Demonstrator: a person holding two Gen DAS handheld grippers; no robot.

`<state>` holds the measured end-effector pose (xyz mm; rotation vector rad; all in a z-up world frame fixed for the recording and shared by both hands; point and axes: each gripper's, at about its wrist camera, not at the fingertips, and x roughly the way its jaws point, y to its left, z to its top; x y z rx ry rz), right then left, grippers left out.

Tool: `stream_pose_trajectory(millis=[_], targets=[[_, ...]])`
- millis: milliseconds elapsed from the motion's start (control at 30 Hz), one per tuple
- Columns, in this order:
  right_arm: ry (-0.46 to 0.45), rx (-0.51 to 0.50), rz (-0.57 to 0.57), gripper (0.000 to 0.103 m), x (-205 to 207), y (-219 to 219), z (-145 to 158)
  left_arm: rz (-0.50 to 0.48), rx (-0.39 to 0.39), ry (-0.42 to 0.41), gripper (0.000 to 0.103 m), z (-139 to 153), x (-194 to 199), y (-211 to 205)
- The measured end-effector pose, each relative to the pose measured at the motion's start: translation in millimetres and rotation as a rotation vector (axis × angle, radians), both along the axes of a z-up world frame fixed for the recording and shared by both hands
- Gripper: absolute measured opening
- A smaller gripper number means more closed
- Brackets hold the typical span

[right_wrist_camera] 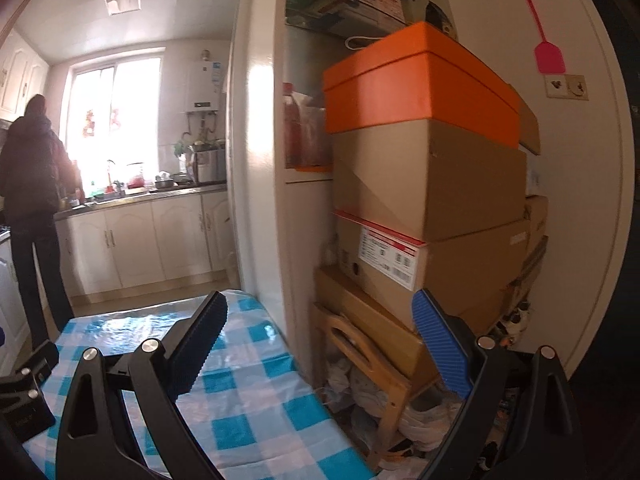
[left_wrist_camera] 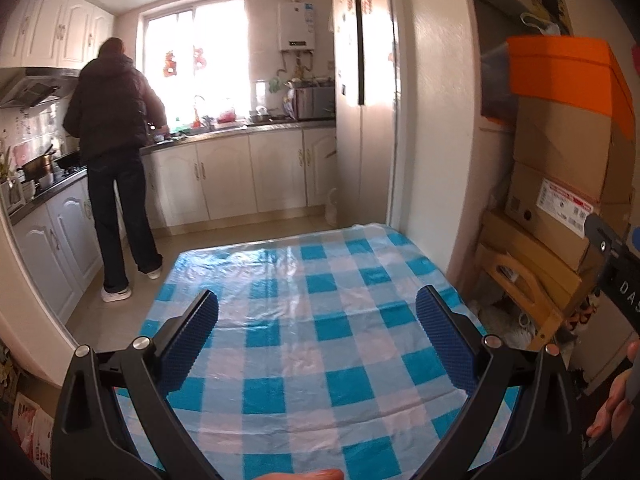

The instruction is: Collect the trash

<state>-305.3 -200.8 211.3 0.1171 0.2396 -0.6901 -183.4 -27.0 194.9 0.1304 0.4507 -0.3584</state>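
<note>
Both grippers, left gripper (left_wrist_camera: 318,308) and right gripper (right_wrist_camera: 320,316), hover wide-jawed over checkered tablecloth (left_wrist_camera: 304,344).

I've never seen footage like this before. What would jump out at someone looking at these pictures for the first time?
Probably the blue-and-white checked tablecloth, filling the foreground under the open left gripper. Next, the bright orange box topping a stack of cardboard boxes on a wooden stool, just right of the table, ahead of the open right gripper. Further back, a person in a dark jacket stands at the kitchen counter by the sunlit window.
</note>
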Motion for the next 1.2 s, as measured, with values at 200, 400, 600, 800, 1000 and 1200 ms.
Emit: stream_pose_trajectory(millis=[200, 400, 600, 800, 1000, 1200], targets=[[0.001, -0.011, -0.034, 0.093, -8, -6, -4, -0.049, 0.013, 0.022, 0.099, -12, -4, -21], [0.002, -0.019, -0.044, 0.093, -10, -8, -5, -0.062, -0.002, 0.023, 0.099, -13, -7, -26], [0.009, -0.037, -0.028, 0.093, -5, -3, -5, -0.048, -0.010, 0.022, 0.099, -11, -5, -21], [0.009, -0.048, -0.002, 0.093, 0, 6, -4, -0.026, -0.020, 0.023, 0.099, -9, 0, -14], [0.006, -0.052, 0.022, 0.093, 4, 12, -5, -0.008, -0.027, 0.023, 0.099, -9, 5, -9], [0.005, -0.054, 0.034, 0.095, 6, 15, -8, -0.001, -0.019, 0.026, 0.099, -12, 8, -7]])
